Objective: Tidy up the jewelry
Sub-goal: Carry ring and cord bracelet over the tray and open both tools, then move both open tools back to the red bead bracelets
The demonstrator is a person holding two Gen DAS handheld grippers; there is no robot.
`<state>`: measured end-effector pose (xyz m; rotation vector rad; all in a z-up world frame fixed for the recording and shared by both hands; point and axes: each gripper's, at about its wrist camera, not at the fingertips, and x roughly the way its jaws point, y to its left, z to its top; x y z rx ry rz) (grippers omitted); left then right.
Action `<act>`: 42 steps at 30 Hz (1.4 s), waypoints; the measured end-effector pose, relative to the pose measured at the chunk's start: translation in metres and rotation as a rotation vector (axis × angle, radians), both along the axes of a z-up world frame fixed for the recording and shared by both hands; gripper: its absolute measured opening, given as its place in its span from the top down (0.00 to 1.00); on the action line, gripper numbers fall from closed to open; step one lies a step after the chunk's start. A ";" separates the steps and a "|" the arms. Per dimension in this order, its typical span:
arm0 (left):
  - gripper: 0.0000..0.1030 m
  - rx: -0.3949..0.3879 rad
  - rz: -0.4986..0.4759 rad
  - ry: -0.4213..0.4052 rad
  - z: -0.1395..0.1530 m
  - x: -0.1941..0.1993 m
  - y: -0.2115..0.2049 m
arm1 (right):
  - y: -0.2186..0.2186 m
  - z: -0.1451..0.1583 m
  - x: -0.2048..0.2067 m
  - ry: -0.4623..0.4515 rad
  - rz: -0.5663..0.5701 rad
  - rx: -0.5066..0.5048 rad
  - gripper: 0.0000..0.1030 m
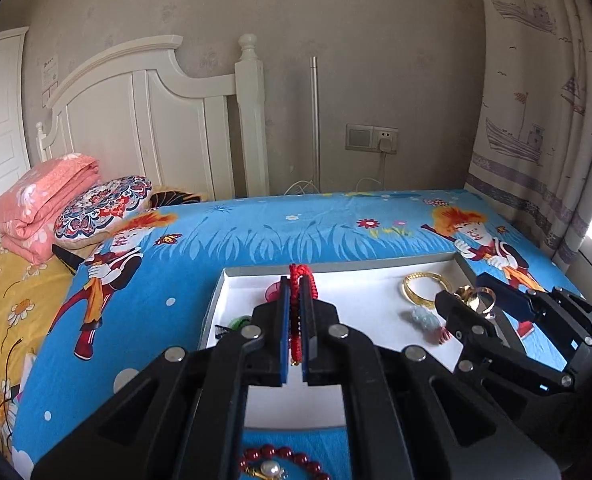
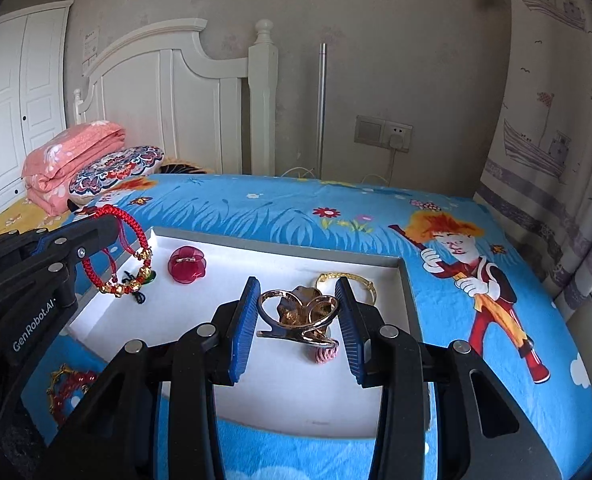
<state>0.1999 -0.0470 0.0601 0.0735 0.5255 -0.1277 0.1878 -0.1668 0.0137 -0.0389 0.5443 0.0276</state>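
Observation:
My left gripper (image 1: pixel 295 280) is shut on a red braided bracelet (image 1: pixel 296 320); from the right wrist view it (image 2: pixel 110 226) hangs the bracelet (image 2: pixel 124 256), with gold beads, over the left end of the white tray (image 2: pixel 405 276). My right gripper (image 2: pixel 297 284) is shut on a gold looped ornament (image 2: pixel 296 314), held above the tray's middle. The left wrist view shows that gripper (image 1: pixel 469 294) and ornament (image 1: pixel 480 302) at the tray's (image 1: pixel 222 292) right side.
In the tray lie a pink round piece (image 2: pixel 186 264), a gold bangle (image 2: pixel 347 280) and a pale pendant with pink tassel (image 1: pixel 427 318). A dark red bead bracelet (image 1: pixel 280 464) lies on the blue blanket (image 2: pixel 495 360) in front. Pillows, headboard and curtain ring the bed.

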 end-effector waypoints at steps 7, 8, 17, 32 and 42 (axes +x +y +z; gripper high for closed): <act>0.96 0.034 0.072 0.070 -0.015 0.046 0.004 | -0.007 -0.011 0.034 0.062 -0.049 0.011 0.64; 0.96 0.033 0.077 0.080 -0.018 0.049 0.006 | -0.008 -0.012 0.036 0.066 -0.051 0.013 0.64; 0.48 0.046 0.124 0.091 -0.025 0.051 0.018 | -0.006 -0.007 0.027 0.040 -0.034 -0.009 0.35; 0.06 0.110 0.119 -0.064 -0.014 -0.049 0.027 | -0.009 0.001 -0.073 -0.072 0.031 0.001 0.30; 0.06 0.039 0.133 -0.003 -0.047 -0.084 0.055 | -0.013 -0.028 -0.108 -0.031 0.041 0.028 0.30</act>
